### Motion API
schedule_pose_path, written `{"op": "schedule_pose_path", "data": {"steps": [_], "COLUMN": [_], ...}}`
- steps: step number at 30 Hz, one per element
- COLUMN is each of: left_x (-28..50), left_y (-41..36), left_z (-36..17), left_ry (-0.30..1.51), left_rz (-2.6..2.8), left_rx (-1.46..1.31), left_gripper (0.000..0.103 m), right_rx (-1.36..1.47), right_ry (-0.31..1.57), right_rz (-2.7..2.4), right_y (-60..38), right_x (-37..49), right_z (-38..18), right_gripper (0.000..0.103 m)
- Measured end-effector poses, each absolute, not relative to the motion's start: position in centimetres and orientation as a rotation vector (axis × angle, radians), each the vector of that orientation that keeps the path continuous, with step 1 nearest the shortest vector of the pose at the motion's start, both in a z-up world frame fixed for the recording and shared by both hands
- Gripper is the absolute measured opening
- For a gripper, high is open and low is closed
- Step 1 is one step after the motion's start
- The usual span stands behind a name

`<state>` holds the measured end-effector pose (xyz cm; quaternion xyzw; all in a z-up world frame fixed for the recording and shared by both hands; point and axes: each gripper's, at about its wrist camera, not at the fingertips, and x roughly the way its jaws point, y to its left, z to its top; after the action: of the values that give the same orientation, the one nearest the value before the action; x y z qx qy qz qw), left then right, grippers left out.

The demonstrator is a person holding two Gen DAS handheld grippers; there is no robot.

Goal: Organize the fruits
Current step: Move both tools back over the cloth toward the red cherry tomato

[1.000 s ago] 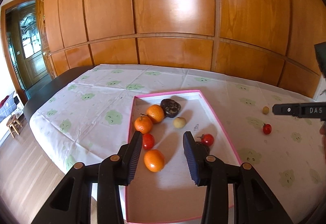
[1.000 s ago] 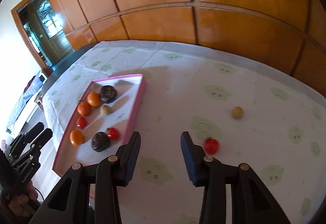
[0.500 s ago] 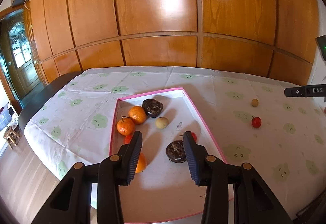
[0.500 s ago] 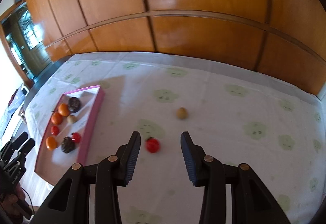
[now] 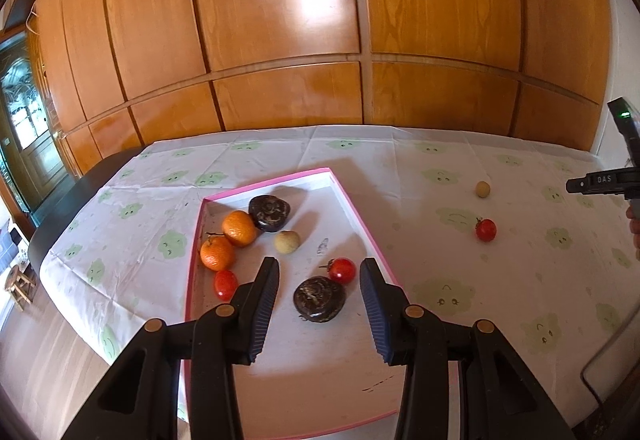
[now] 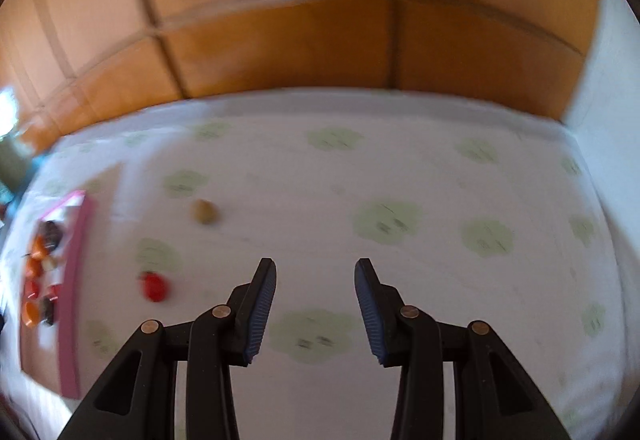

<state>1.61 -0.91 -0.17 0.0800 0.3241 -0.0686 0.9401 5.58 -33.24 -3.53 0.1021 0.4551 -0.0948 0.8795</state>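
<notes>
**Loose fruit lies left of R jaws; R hand is the nearer one**

Two fruits not yet in the pink tray (image 5: 360, 224): a red tomato (image 6: 155, 286) and a small tan round fruit (image 6: 206, 211), both on the cloth-covered worktop (image 6: 400, 179), well apart from each other and outside the tray's right wall.

Key relation, R wrist view: right gripper (image 6: 315, 304) has jaws released, nothing btwn them, only bare cloth in the gap. Tomato sits off to the left of the left jaw, approx level w/ the fingertips, so not lined up. Tan fruit is further ahead, also left of the jaw line. Frame is blurred; fine detail can't be read.

L wrist view: left gripper (image 5: 319, 308) also has jaws released and empty, hanging over the tray w/ a dark wrinkled fruit (image 5: 319, 298) seen btwn the tips. Both loose fruits are far right of it, across the tray wall.

Judgement: R hand is nearer to both; it would need to shift left to centre the tomato. Both fruits are round, no long axis, so approach angle matters little.
</notes>
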Motion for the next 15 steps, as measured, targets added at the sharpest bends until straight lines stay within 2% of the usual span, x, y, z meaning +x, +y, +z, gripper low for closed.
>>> {"op": "schedule_pose_path", "data": {"steps": [7, 15], "left_x": [1.8, 1.9], "left_y": [-3.0, -5.7], "left_z": [-0.5, -0.3], "left_ry": [0.667, 0.656], "left_rz": [-0.176, -0.228], "left_rx": [0.198, 0.236], "left_gripper": [0.043, 0.043], "right_rx": [0.344, 0.355], "right_ry": [0.931, 0.930], "right_rz": [-0.229, -0.228], "right_y": [-35.7, -35.6], "right_x": [5.3, 5.2], "right_z": [-3.3, -3.1], "right_gripper": [0.041, 0.041]}}
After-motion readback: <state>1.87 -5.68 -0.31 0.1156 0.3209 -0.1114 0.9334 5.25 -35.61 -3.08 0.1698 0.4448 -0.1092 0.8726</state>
